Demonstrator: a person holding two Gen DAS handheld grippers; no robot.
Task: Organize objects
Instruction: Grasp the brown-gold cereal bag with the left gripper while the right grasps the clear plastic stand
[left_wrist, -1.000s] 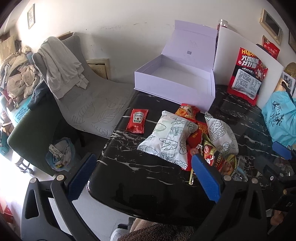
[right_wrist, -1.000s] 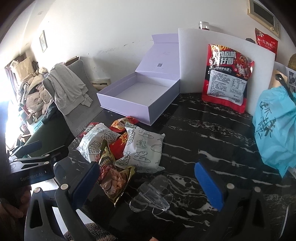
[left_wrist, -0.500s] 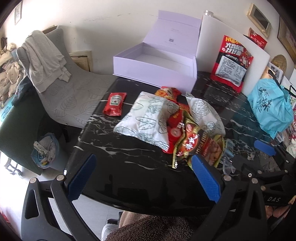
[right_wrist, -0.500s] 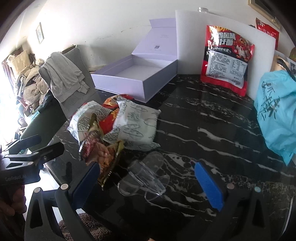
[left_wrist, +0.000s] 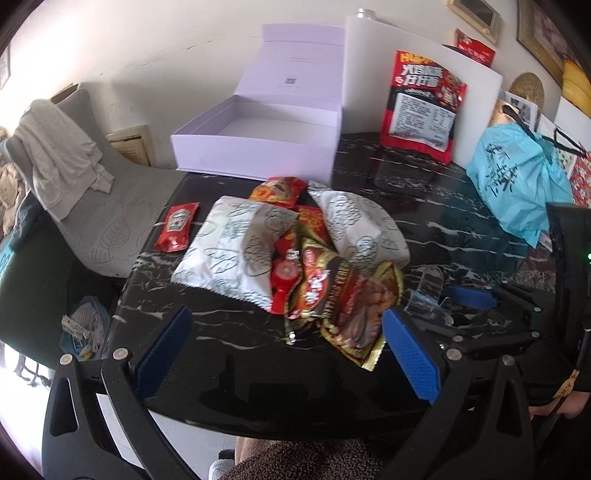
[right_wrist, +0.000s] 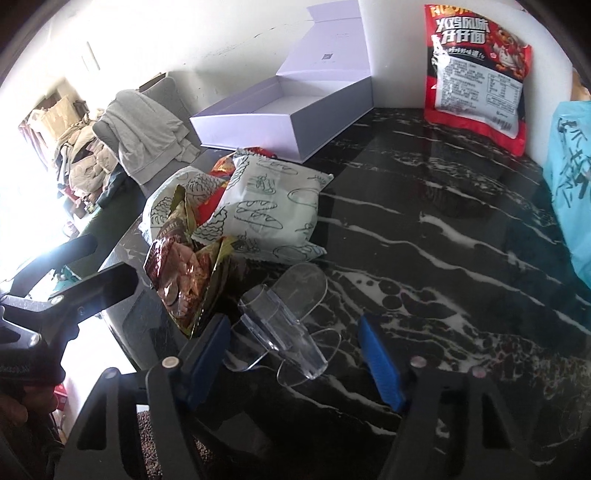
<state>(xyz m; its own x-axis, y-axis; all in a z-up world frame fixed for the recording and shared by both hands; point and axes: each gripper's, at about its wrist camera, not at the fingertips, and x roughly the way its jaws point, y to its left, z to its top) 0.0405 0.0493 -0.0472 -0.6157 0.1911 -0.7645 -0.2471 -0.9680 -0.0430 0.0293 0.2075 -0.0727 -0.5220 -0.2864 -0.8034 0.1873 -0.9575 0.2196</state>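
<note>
A pile of snack packets lies on the black marble table (left_wrist: 258, 365): two white bread-print bags (left_wrist: 236, 251) (right_wrist: 273, 210), a dark shiny nut packet (left_wrist: 343, 314) (right_wrist: 184, 273), red packets (left_wrist: 280, 192) and a ketchup sachet (left_wrist: 177, 227). An open lavender box (left_wrist: 258, 136) (right_wrist: 288, 110) stands behind them. A clear plastic stand (right_wrist: 291, 325) (left_wrist: 428, 295) lies between the pads of my right gripper (right_wrist: 295, 358), whose jaws stand open around it. My left gripper (left_wrist: 284, 354) is open and empty, just in front of the nut packet.
A large red noodle bag (left_wrist: 424, 110) (right_wrist: 476, 74) leans on a white board at the back. A blue plastic bag (left_wrist: 517, 181) (right_wrist: 572, 192) sits at the right. A grey chair with clothes (left_wrist: 66, 162) stands left of the table.
Both grippers have moved forward toward the table. The right gripper has lowered around the clear stand and its jaws have narrowed. The left gripper has swung right toward the pile.
</note>
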